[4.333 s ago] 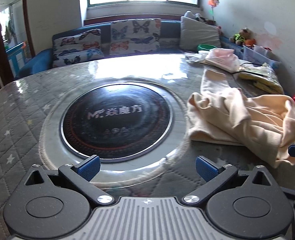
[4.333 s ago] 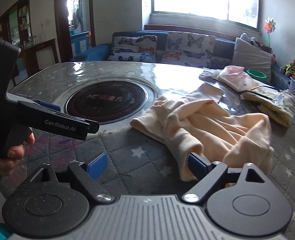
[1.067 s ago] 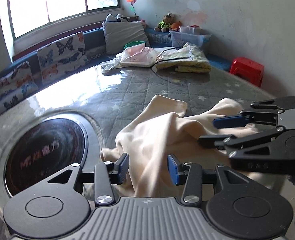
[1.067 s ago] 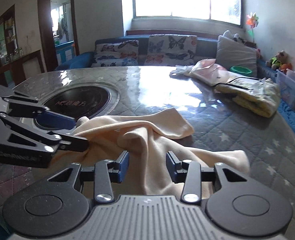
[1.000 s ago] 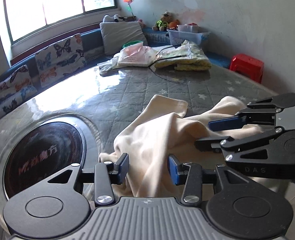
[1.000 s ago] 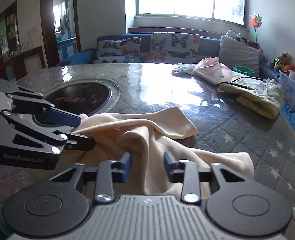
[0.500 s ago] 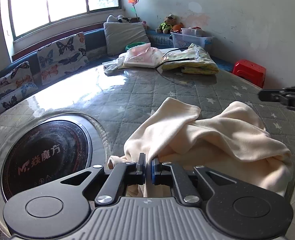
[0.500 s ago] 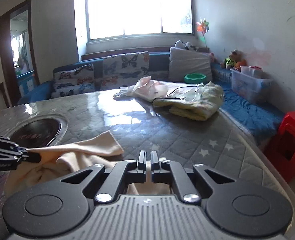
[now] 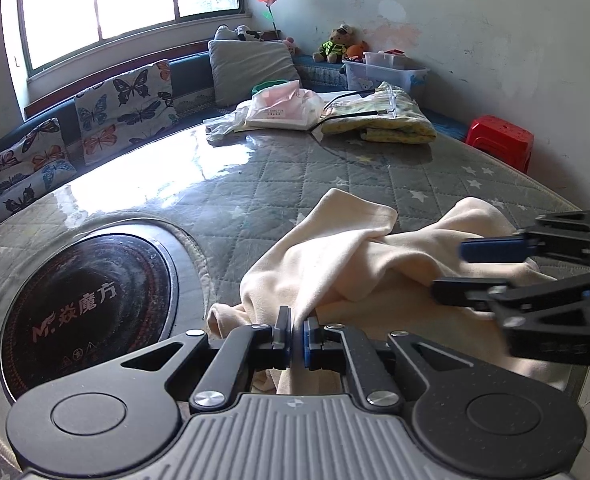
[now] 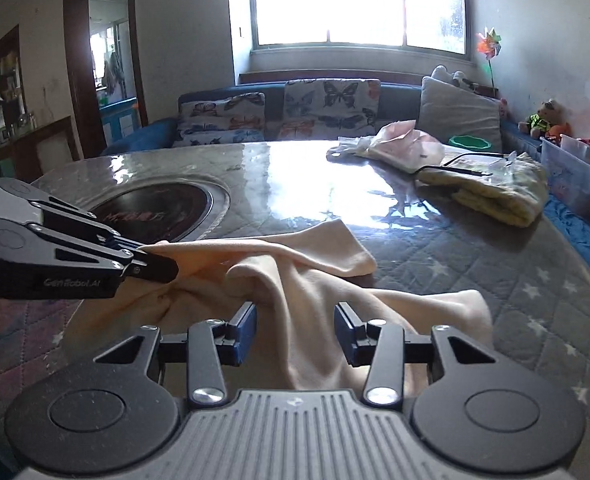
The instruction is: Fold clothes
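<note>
A cream garment (image 9: 347, 256) lies crumpled on the quilted table near its front edge; it also shows in the right wrist view (image 10: 295, 276). My left gripper (image 9: 297, 338) is shut on a fold at the garment's left edge; it also shows in the right wrist view (image 10: 151, 264). My right gripper (image 10: 295, 334) is open, its jaws on either side of a raised fold of the garment. It also shows at the right of the left wrist view (image 9: 455, 272), over the garment.
A round black induction hob (image 9: 79, 308) is set in the table (image 9: 255, 184) left of the garment. Bagged folded clothes (image 9: 379, 120) and a pink packet (image 9: 279, 106) lie at the far side. A sofa (image 10: 279, 116) stands behind, a red stool (image 9: 499, 138) to the right.
My right gripper, shut half a second ago, has opened and swung back left over the garment. My left gripper stays shut on the fold.
</note>
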Demonstrator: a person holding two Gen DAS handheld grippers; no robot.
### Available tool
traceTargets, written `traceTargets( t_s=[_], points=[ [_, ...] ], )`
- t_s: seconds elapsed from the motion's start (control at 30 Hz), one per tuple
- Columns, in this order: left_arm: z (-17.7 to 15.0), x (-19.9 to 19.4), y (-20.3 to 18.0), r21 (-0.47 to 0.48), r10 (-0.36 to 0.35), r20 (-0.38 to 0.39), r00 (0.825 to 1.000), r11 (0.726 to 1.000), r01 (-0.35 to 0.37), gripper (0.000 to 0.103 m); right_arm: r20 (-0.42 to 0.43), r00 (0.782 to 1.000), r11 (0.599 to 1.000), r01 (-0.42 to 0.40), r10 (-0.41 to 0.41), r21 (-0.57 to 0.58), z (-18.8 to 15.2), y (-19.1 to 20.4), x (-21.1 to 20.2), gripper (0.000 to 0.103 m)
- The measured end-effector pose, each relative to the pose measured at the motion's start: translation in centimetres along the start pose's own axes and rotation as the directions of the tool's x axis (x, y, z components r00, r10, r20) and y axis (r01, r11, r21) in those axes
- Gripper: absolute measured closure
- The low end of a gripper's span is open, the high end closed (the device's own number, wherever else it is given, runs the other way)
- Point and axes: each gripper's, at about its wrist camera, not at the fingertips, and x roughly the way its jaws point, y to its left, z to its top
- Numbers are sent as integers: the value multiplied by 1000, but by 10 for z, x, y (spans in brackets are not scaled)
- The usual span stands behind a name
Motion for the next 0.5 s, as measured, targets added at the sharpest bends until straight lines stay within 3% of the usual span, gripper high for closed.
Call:
traceTargets(
  t_s=[0.13, 0.2, 0.3, 0.5],
  points=[
    [1, 5, -2, 6, -1, -11, 1000, 1000, 1, 93, -20, 1000, 1000, 2, -2, -27, 1, 6, 18, 64],
    [1, 7, -3, 12, 0, -15, 1000, 1000, 0, 91, -20, 999, 998, 31, -32, -47, 1, 8, 24, 79],
    [4, 10, -3, 22, 5, -16, 1000, 1000, -4, 90, -10, 997, 996, 71, -71, -58, 3, 6, 24, 95],
    [4, 9, 4, 3, -3, -7, 1000, 1000, 3, 96, 77, 983, 985, 169, -167, -31, 8, -12, 0, 99]
  ],
)
